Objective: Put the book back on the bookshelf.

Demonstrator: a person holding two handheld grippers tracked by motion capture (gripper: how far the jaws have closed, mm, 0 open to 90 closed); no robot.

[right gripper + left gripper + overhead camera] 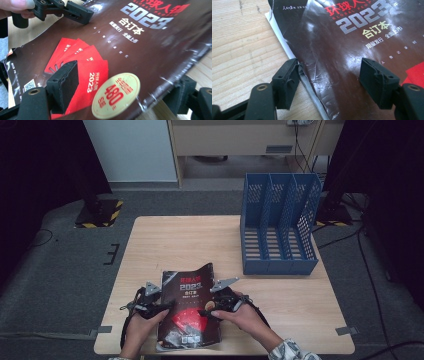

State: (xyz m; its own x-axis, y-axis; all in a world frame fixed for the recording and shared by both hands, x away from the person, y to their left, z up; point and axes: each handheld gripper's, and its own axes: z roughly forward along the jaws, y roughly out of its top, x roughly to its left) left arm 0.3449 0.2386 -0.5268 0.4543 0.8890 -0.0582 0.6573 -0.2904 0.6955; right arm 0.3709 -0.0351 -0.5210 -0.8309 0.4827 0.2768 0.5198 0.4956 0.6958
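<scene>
A glossy dark magazine (pixel 190 292) with "2023" and red fans on its cover lies near the table's front edge. My left gripper (pixel 167 309) is at its left edge. In the left gripper view its gripper (pixel 329 75) is open: one jaw is beside the magazine (pixel 342 45) edge on the wood, the other over the cover. My right gripper (pixel 205 312) is at the magazine's right edge. In the right gripper view it (pixel 127 77) straddles the raised magazine (pixel 140 45) edge, one jaw above the cover and one below, and the pads do not press. A left gripper finger (pixel 77 13) rests on the far edge.
A blue three-slot file rack (pixel 277 225) stands at the back right of the wooden table (pixel 175 240). The person's hands (pixel 245 317) come in over the front edge. Beyond the table lies grey carpet, with dark stand bases at both sides.
</scene>
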